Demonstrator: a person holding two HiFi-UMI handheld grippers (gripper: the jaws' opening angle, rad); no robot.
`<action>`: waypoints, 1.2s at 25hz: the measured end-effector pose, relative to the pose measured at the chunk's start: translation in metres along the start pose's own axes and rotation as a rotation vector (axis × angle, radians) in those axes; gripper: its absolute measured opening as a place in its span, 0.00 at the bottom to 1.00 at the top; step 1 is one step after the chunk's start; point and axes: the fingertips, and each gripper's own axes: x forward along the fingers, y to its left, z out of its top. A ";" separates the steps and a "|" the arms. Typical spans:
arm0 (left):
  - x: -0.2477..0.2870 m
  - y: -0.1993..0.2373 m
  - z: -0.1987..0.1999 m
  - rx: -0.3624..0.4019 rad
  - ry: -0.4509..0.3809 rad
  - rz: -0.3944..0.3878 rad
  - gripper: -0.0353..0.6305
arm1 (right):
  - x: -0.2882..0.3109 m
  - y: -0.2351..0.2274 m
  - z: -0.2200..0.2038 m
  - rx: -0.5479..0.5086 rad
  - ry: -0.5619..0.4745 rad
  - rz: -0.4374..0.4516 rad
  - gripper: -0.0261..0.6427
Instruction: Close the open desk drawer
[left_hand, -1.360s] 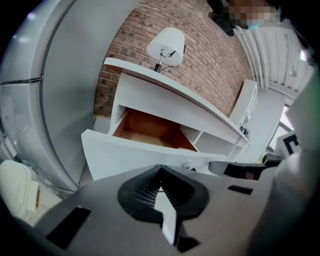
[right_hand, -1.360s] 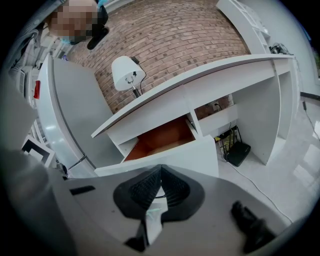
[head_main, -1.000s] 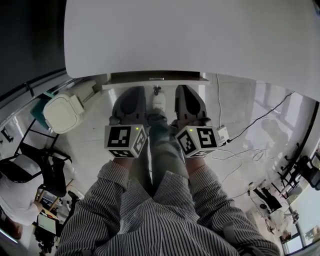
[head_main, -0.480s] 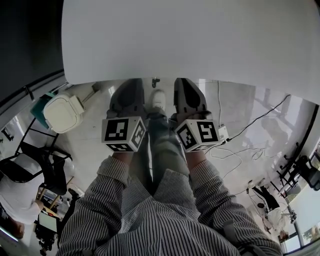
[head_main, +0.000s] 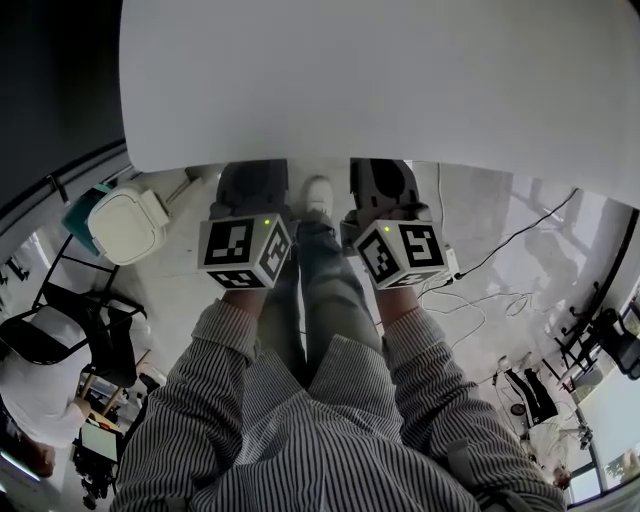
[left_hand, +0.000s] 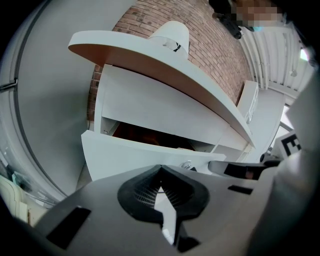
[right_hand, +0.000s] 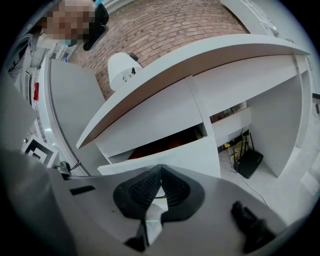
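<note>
pushed further in than a second ago, with the left gripper (left_hand: 160, 172) and right gripper (right_hand: 160, 176) now nosed under the edge of the worktop (head_main: 380, 80); no longer any sight, from the head view, of the drawer lip seen back then. from overhead, only the smooth white slab, the marker cubes (head_main: 245, 252), striped sleeves (head_main: 225, 345) and a glossy floor (head_main: 180, 270). from the gripper views, the drawer (left_hand: 125, 155) just ahead under the worktop's brown underside, not quite shut, with a dark slit above its flat white front and a small round lock (left_hand: 186, 164) on it. ribbed black fingers (left_hand: 142, 190) pressed together at the tips on both sides, clamped on nothing. behind, a rough red brick wall (right_hand: 165, 25); low at the right, a black box (right_hand: 248, 162) with cables (right_hand: 235, 147).
</note>
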 end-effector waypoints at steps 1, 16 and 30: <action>0.001 0.000 0.002 0.002 -0.003 -0.001 0.07 | 0.001 0.000 0.002 -0.003 -0.001 0.000 0.06; 0.019 0.006 0.017 -0.024 -0.034 -0.032 0.07 | 0.022 -0.005 0.016 0.011 -0.023 -0.004 0.06; 0.019 0.008 0.014 -0.044 -0.004 -0.046 0.07 | 0.025 -0.005 0.006 0.052 0.004 -0.008 0.06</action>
